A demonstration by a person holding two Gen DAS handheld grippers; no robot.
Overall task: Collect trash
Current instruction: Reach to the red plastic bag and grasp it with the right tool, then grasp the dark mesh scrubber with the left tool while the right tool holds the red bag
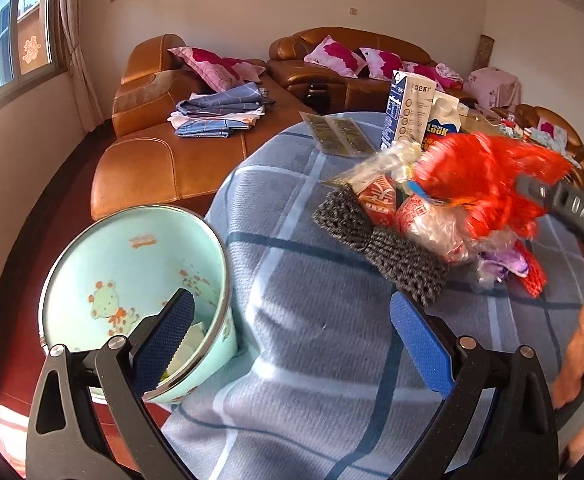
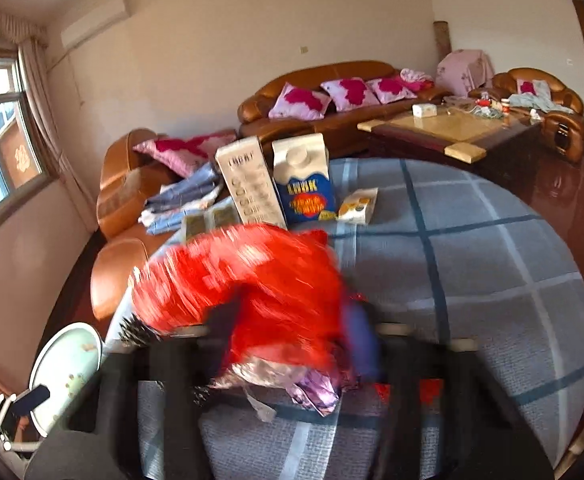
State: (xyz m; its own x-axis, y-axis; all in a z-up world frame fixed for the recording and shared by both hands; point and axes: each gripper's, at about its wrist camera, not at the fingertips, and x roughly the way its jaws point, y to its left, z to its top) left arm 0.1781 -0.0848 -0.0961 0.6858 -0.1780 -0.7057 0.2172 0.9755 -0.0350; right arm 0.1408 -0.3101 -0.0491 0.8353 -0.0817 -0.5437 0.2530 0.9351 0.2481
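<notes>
Between the blurred fingers of the right gripper [image 2: 292, 332] sits a bunch of the red plastic bag [image 2: 243, 284]; the smear hides the pads, so whether they are pinching it or only closing around it cannot be told. From the left wrist view the same bag billows just off that gripper's dark finger, above the table [image 1: 300, 320] and its blue checked cloth. Under the bag lies the rest of the litter: clear crumpled wrappers [image 1: 432, 228], a purple foil scrap [image 1: 508, 266] and two grey scouring pads [image 1: 376, 244]. Beyond the bag stand two cartons [image 1: 420, 116], upright. The left gripper [image 1: 296, 340] hangs spread wide and empty over the cloth on the near side of the bag, and the pale green bin [image 1: 131, 272] sits beside the table edge, further left still.

Judging by its folds, the bag is light, limp and slippery; a pinch on a gathered bunch should hold better than a single layer. The wrappers would crush easily.
</notes>
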